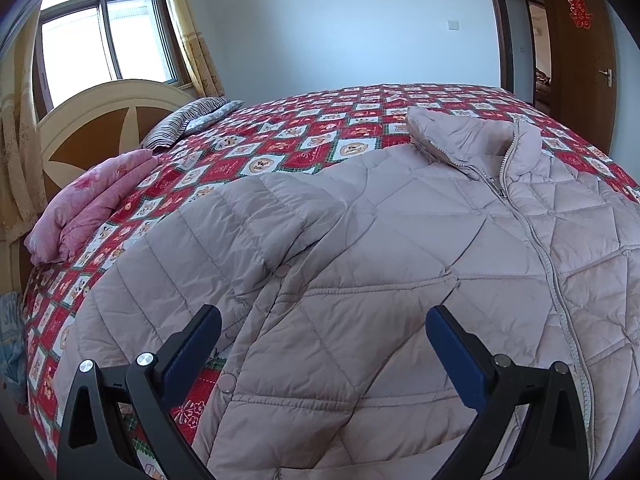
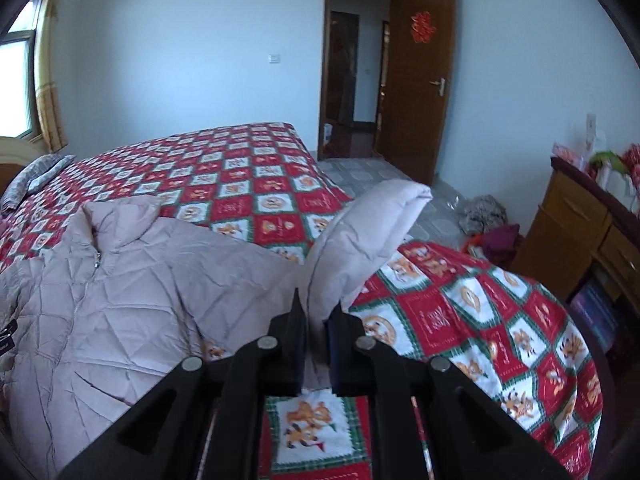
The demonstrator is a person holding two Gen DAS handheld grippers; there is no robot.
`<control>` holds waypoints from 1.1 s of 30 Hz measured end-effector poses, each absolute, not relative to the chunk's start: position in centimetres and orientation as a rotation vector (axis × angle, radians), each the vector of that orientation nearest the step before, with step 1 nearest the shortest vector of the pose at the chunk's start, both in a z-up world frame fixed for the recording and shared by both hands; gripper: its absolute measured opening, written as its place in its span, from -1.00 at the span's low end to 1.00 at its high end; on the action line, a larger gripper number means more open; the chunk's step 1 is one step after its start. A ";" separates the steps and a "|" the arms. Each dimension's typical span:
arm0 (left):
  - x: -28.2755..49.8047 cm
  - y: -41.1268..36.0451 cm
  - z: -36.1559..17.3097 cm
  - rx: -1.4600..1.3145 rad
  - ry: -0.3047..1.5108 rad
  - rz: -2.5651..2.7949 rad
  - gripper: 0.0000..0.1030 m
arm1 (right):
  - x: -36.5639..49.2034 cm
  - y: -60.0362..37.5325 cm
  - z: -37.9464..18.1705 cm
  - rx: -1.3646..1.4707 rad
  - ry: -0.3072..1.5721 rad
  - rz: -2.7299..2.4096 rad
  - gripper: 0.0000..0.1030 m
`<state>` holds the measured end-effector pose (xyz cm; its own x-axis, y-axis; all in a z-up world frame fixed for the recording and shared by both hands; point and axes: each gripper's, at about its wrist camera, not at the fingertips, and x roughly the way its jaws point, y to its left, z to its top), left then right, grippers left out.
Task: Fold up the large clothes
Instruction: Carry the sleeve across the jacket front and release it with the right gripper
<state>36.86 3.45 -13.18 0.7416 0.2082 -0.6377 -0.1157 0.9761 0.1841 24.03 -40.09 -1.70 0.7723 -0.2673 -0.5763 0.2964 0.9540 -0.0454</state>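
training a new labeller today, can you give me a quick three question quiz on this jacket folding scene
1. True or false: the pale pink quilted puffer jacket lying on the red, white and green patterned bedspread has its front zipper done up most of the way to the collar.
2. Multiple choice: what is the right gripper shut on? A) the jacket's sleeve B) the folded pink floral quilt C) nothing
3. Fill in: the left gripper hovers over the jacket with its jaws ____.

Key: 1 true; 2 A; 3 open
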 end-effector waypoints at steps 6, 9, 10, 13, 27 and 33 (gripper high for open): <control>36.9 4.3 -12.9 0.130 0.705 0.190 0.98 | 26.9 -33.6 -0.3 -0.021 0.582 -0.185 -0.79; 37.4 4.8 -12.4 0.135 0.690 0.209 0.98 | 28.2 -30.6 -0.5 -0.047 0.581 -0.132 -0.79; 37.6 5.0 -12.3 0.134 0.689 0.217 0.98 | 28.7 -29.7 -0.7 -0.054 0.584 -0.113 -0.79; 38.2 5.6 -12.0 0.122 0.688 0.227 0.98 | 29.9 -26.7 -1.5 -0.081 0.597 -0.055 -0.79; 39.0 7.5 -12.5 0.124 0.706 0.259 0.98 | 34.0 -13.4 -7.7 -0.137 0.678 0.205 -0.79; 39.0 8.0 -12.7 0.114 0.731 0.251 0.98 | 35.6 -10.0 -12.4 -0.098 0.755 0.288 -0.70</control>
<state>39.01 7.99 -12.70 0.7163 0.2655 -0.6453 -0.1865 0.9640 0.1896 35.65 -10.02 -12.44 0.6910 0.2224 -0.6878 -0.2922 0.9562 0.0157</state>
